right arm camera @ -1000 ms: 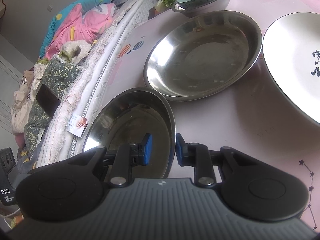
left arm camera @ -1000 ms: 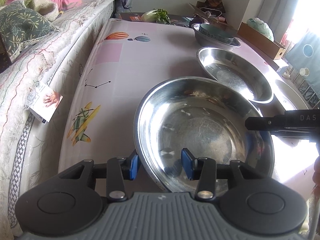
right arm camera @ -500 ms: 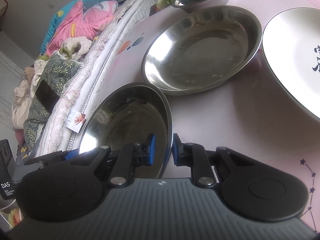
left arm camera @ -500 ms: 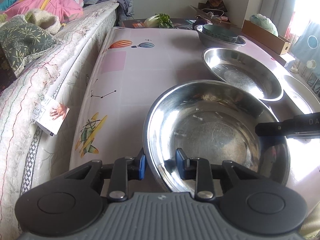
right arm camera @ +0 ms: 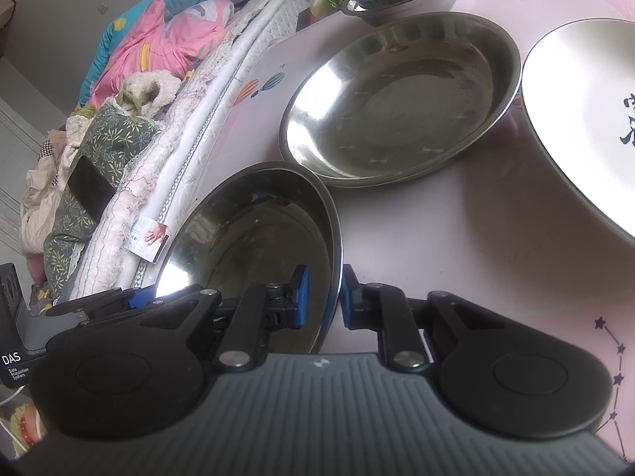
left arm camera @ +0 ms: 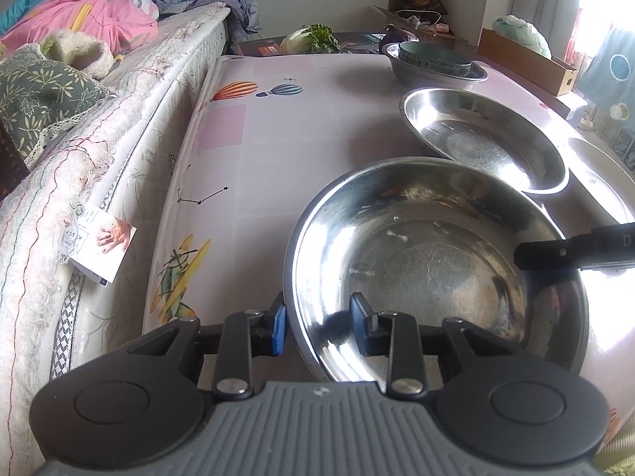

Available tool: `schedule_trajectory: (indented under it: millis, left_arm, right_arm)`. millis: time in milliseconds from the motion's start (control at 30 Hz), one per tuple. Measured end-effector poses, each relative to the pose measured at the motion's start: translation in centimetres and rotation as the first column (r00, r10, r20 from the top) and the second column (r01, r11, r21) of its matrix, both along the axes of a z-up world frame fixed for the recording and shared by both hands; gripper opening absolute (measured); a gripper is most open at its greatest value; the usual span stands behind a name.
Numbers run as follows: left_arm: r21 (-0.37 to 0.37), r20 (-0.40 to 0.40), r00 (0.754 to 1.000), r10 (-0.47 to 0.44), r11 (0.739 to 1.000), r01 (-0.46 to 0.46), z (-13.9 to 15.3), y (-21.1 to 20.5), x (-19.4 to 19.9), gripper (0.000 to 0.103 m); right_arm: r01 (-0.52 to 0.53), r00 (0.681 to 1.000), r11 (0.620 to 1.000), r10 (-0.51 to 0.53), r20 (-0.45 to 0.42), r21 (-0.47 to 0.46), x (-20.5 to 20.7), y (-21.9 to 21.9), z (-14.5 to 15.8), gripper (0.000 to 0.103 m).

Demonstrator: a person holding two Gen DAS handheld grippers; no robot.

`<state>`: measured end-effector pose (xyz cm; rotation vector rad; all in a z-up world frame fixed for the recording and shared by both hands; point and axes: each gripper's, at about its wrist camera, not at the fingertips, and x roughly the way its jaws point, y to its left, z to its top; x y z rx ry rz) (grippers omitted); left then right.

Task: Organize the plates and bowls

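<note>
Pink printed table [left arm camera: 278, 150]: near steel basin [left arm camera: 436, 269] sits just beside the far steel basin [left arm camera: 484, 139]. Left gripper [left arm camera: 317, 323] and right gripper [right arm camera: 322, 297] each straddle its rim, jaws apart with gaps showing; contact probably absent. Risk: thin slick rim slips, basin tips or clangs into neighbour
</note>
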<state>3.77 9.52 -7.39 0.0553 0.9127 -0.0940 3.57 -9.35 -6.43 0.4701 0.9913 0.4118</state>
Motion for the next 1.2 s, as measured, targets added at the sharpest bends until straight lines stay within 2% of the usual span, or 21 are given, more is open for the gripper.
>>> schedule_trajectory:
  millis: [567,867,1200]
  left_arm:
    - [-0.001,-0.004,1.0,0.008,1.0,-0.008,0.08,-0.06,-0.15,0.033]
    - [-0.038,-0.018,1.0,-0.004,0.999,0.003,0.17,-0.26,-0.81,0.033]
    - [-0.046,-0.022,1.0,-0.01,0.999,0.009,0.17,-0.37,-0.86,0.033]
  right_arm:
    - [0.0,1.0,1.0,0.0,0.002,-0.005,0.05,-0.02,-0.04,0.015]
    - [0.012,1.0,1.0,-0.012,-0.003,-0.007,0.13,-0.67,-0.13,0.016]
    - [0.017,1.0,1.0,-0.017,-0.004,-0.012,0.09,-0.56,-0.05,0.018]
